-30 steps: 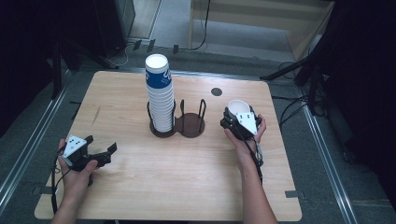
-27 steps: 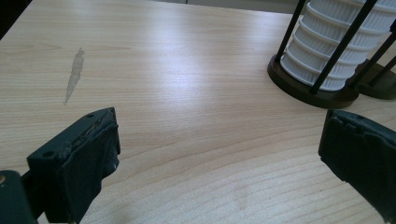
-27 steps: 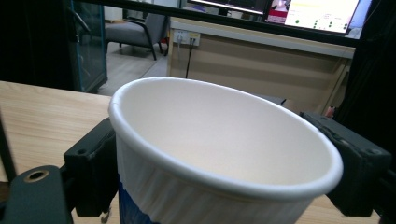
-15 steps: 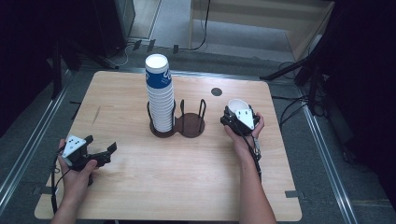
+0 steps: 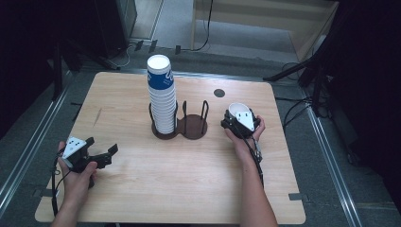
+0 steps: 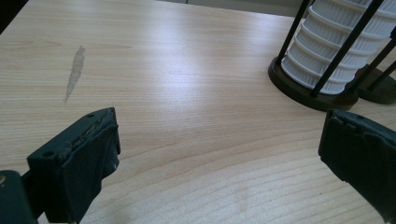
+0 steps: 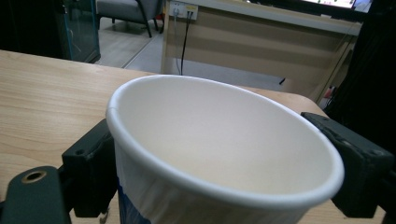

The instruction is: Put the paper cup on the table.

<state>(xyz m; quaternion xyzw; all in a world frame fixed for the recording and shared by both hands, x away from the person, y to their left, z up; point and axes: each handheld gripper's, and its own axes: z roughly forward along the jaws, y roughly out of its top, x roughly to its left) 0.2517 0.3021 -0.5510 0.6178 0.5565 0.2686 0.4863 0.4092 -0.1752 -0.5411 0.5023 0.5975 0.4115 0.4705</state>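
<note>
The wooden bench is the largest thing, pale and rounded at its corners, with a faint grey smear on its left part and a small dark round disc set in it near the far edge.

Near its middle stands a dark two-ring cup holder with thin upright rods. Its left ring holds a tall stack of paper cups, white-ribbed below and blue-printed higher up, rising well above the rods. Its right ring is empty.

Just to the right of the holder, the right gripper is held in the person's right hand, and its fingers pinch a single paper cup from both sides. The cup stands mouth up, white and empty inside, with blue print on its outer wall. Nothing lies between it and the empty ring.

At the near left, well apart from the holder, the left gripper sits in the person's left hand, low over the bench. Its fingers are spread wide with bare wood between them, pointing towards the holder's base.
</note>
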